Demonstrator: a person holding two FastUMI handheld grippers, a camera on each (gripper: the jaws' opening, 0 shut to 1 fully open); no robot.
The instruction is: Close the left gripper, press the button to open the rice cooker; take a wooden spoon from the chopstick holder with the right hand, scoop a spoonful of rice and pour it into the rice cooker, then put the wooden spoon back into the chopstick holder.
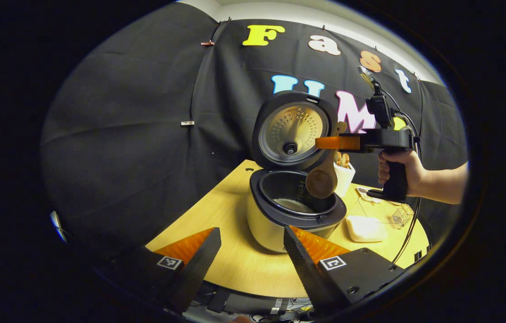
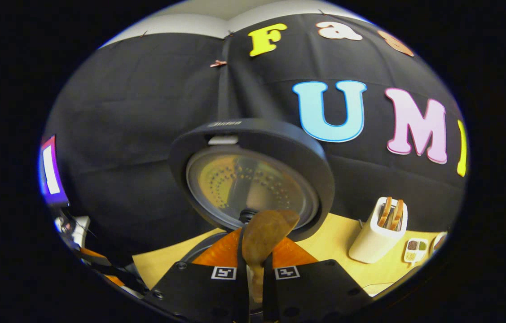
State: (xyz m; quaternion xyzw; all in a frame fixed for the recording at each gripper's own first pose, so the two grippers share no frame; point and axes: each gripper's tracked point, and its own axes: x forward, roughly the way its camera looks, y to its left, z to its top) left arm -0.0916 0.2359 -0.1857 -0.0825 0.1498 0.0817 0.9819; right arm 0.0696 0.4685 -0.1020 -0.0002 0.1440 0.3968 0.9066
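Wooden spoon, left gripper view: wooden spoon hangs bowl-down at centre right of the frame, over the rim of the open rice cooker; its handle is clamped in the right gripper, held by a hand.
Left gripper: left gripper at bottom of frame, jaws wide apart, holding nothing.
Surface: light wood table; white rice lies at the pot bottom.
Spoon, right gripper view: right gripper at bottom centre, jaws closed on the handle; raised lid directly behind.
Holder: chopstick holder at lower right.
Judgement: pour looks done or finishing; keep the bowl over the pot, then carry the spoon level to the holder.
Room: black cloth wall behind.
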